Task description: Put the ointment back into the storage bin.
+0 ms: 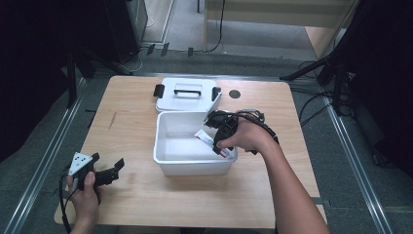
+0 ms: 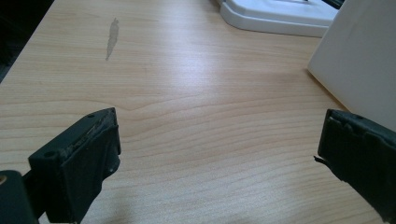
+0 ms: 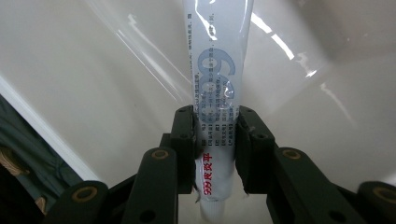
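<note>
A white tube (image 3: 217, 79) with blue and red print is clamped between the jaws of my right gripper (image 3: 215, 140), pointing down into a white plastic box (image 1: 171, 158). From above, the tube (image 1: 208, 140) hangs inside the box near its right wall, with the right gripper (image 1: 220, 134) just over the rim. My left gripper (image 1: 115, 168) rests open near the table's front left, held by a hand. Its jaws stand wide apart over bare wood (image 2: 205, 140), with the box's white wall (image 2: 359, 65) at the right.
The box's white lid (image 1: 187, 95) with a handle and black clips lies flat behind the box. A dark round hole (image 1: 234, 93) sits in the tabletop to the lid's right. A grey scuff (image 2: 112, 37) marks the wood at the left.
</note>
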